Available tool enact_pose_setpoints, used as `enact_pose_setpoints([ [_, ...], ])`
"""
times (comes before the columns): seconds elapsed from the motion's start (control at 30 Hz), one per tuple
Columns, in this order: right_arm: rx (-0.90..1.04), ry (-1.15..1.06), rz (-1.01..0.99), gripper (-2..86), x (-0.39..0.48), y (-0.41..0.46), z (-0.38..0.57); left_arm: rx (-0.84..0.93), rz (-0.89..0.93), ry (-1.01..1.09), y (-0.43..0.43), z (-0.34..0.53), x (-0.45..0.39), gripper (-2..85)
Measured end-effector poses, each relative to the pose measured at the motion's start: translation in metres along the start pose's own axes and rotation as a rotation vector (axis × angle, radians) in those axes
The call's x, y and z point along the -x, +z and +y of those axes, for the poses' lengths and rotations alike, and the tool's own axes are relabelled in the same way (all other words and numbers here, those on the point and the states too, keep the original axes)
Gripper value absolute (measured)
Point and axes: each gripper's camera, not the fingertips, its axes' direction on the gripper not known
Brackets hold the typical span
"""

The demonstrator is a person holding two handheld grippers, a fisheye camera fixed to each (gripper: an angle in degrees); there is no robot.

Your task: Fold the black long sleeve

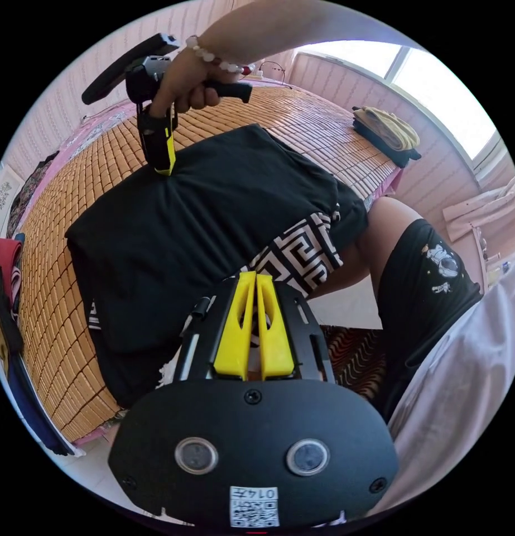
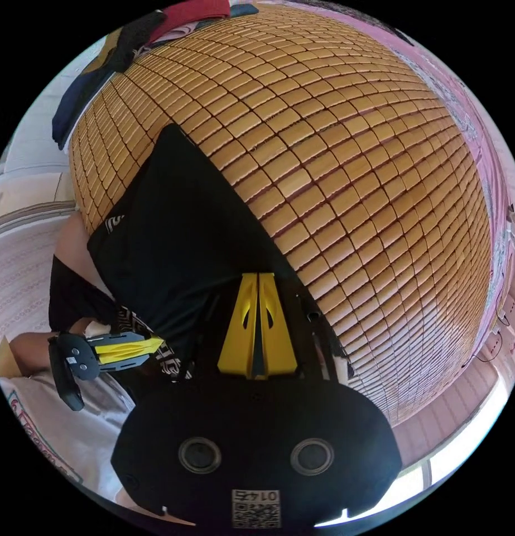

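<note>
I am looking at my left gripper (image 1: pixel 256 277) first, and its two yellow jaws are pressing together with no gap, their tips sitting right at the patterned edge of the black long sleeve (image 1: pixel 212 223); I cannot tell if any cloth is caught between them. My right gripper (image 2: pixel 259 276) is also closing its yellow jaws tight, tips resting on the black cloth, and again I cannot tell if it is pinching the cloth or only touching it. In the left gripper view I am seeing the right gripper (image 1: pixel 163 167) pointing down onto the far edge of the shirt, with a hand (image 1: pixel 182 84) wrapping around its handle and a bead bracelet (image 1: pixel 215 56) sitting on the wrist. In the right gripper view I am seeing the left gripper (image 2: pixel 157 343) lying at the shirt's near edge. The shirt is lying folded on the bamboo mat (image 2: pixel 352 167), near the mat's edge where the person is standing, and part of it is hanging over that edge. A yellow and dark pile of clothes (image 1: pixel 388 134) is sitting at a far corner of the mat. More clothes (image 1: pixel 3 290) are lying at another edge.
</note>
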Motion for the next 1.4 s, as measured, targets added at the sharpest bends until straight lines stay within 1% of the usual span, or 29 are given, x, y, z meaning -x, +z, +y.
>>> enact_pose_setpoints([
  [0.1, -0.169, 0.078, -0.002, -0.7, -0.016, -0.017, 0.056, 0.006, -0.017, 0.038, 0.004, 0.002, -0.002, -0.8],
  [0.17, -0.312, 0.182, -0.092, 0.0, -0.031, -0.023, 0.127, -0.015, -0.017, 0.039, 0.006, 0.007, -0.002, -0.6],
  [0.2, -0.335, 0.211, -0.117, 0.4, -0.034, -0.021, 0.147, -0.033, -0.013, 0.033, 0.006, 0.010, -0.002, -0.2],
  [0.23, -0.361, 0.284, -0.148, 2.3, -0.041, -0.012, 0.187, -0.039, -0.008, 0.022, 0.006, 0.012, -0.001, 0.1],
  [0.27, -0.354, 0.363, -0.159, 5.6, -0.046, 0.002, 0.227, -0.047, 0.007, -0.001, 0.004, 0.014, 0.000, 1.5],
  [0.33, -0.296, 0.470, -0.179, 9.0, -0.051, 0.030, 0.280, -0.097, 0.036, -0.010, -0.006, 0.018, -0.002, 4.4],
  [0.37, -0.284, 0.535, -0.224, 9.8, -0.054, 0.048, 0.314, -0.168, 0.044, 0.006, -0.015, 0.023, -0.007, 5.9],
  [0.4, -0.291, 0.566, -0.255, 10.3, -0.056, 0.057, 0.330, -0.243, 0.035, 0.045, -0.024, 0.026, -0.015, 8.3],
  [0.47, -0.345, 0.674, -0.377, 11.8, -0.058, 0.089, 0.381, -0.292, 0.022, 0.113, -0.030, 0.025, -0.030, 10.4],
  [0.57, -0.382, 0.705, -0.530, 12.8, -0.057, 0.119, 0.412, -0.282, 0.069, 0.218, -0.029, 0.014, -0.053, 12.0],
  [0.7, -0.417, 0.705, -0.578, 6.3, -0.060, 0.133, 0.435, -0.229, 0.052, 0.340, -0.017, -0.008, -0.081, 15.1],
  [0.77, -0.486, 0.688, -0.674, 2.5, -0.063, 0.137, 0.457, -0.191, 0.050, 0.369, -0.007, -0.020, -0.089, 17.2],
  [0.9, -0.621, 0.679, -0.750, 1.2, -0.063, 0.128, 0.493, -0.129, 0.070, 0.401, 0.012, -0.050, -0.106, 20.4],
  [0.97, -0.730, 0.670, -0.806, 0.9, -0.059, 0.119, 0.509, -0.117, 0.065, 0.410, 0.019, -0.065, -0.110, 20.7],
  [1.03, -0.802, 0.667, -0.884, 0.9, -0.055, 0.117, 0.517, -0.091, 0.058, 0.420, 0.026, -0.079, -0.114, 20.3],
  [1.07, -0.822, 0.665, -0.928, 0.9, -0.051, 0.118, 0.520, -0.070, 0.048, 0.413, 0.032, -0.086, -0.115, 18.3],
  [1.13, -0.826, 0.658, -0.915, 1.1, -0.043, 0.115, 0.523, -0.033, 0.049, 0.375, 0.039, -0.094, -0.115, 14.2],
  [1.2, -0.803, 0.650, -0.859, 1.5, -0.037, 0.114, 0.529, -0.003, 0.024, 0.329, 0.046, -0.094, -0.113, 3.7],
  [1.27, -0.789, 0.677, -0.804, 2.9, -0.040, 0.124, 0.547, 0.038, -0.024, 0.287, 0.052, -0.087, -0.110, 3.2],
  [1.3, -0.781, 0.710, -0.775, 3.4, -0.043, 0.130, 0.552, 0.029, -0.014, 0.295, 0.052, -0.080, -0.109, 2.9],
  [1.33, -0.740, 0.807, -0.729, 5.9, -0.050, 0.143, 0.561, 0.017, -0.008, 0.306, 0.050, -0.076, -0.110, 2.8],
  [1.4, -0.737, 0.873, -0.778, 9.3, -0.059, 0.161, 0.568, 0.002, -0.003, 0.349, 0.041, -0.060, -0.113, 2.4],
])
